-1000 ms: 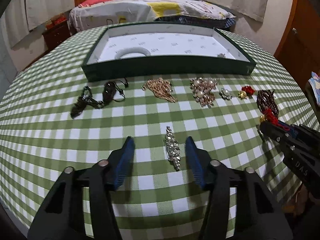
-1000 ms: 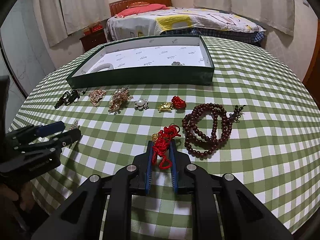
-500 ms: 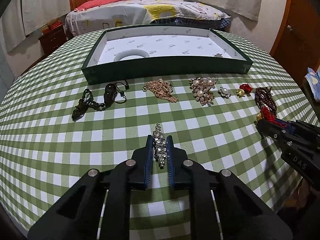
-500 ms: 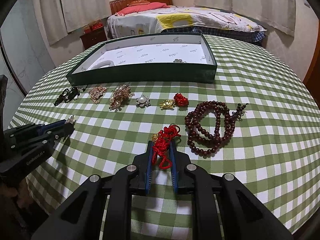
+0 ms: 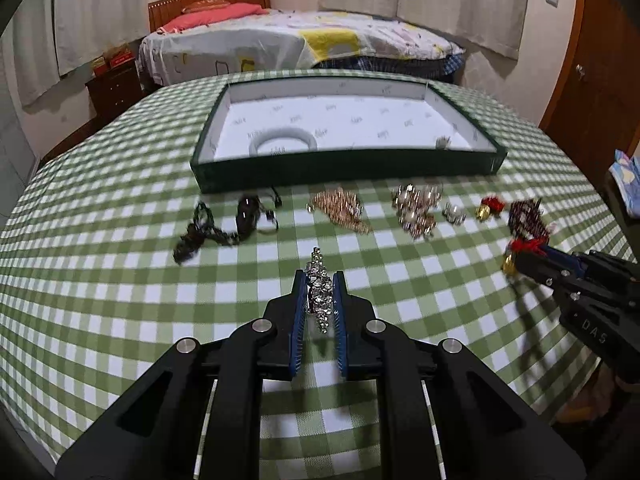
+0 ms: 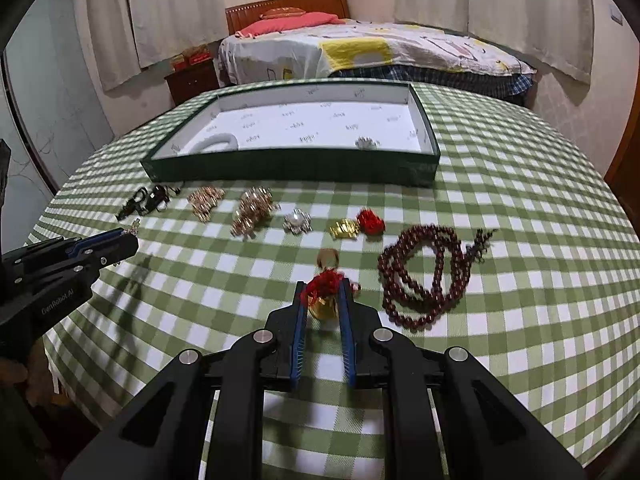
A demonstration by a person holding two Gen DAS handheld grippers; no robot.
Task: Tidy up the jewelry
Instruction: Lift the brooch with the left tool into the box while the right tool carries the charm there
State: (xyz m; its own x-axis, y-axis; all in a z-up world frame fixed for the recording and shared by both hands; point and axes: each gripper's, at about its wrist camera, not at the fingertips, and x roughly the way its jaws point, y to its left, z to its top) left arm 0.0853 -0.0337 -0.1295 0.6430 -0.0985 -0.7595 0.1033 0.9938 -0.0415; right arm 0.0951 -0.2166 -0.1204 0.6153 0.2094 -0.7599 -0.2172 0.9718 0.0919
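Observation:
My left gripper [image 5: 319, 280] is shut on a silver rhinestone brooch [image 5: 319, 292] and holds it above the checked table. My right gripper [image 6: 325, 290] is shut on a red knotted cord ornament with gold pieces [image 6: 325, 286], lifted off the cloth. A green tray with a white lining [image 5: 344, 164] stands behind, holding a white bangle [image 5: 283, 143] and a small silver piece [image 5: 443, 142]. Each gripper shows in the other's view: the right [image 5: 532, 258], the left [image 6: 130, 236].
A row of jewelry lies before the tray: black cord pieces [image 5: 224, 224], gold brooch [image 5: 340, 208], pearl cluster [image 5: 416, 208], small pearl brooch [image 6: 297, 221], gold and red charm [image 6: 360, 225], brown bead necklace [image 6: 424, 272]. A bed stands beyond the table.
My left gripper closed on the rhinestone brooch and lifted it. My right gripper rose with the red cord ornament, whose gold pieces now hang free.

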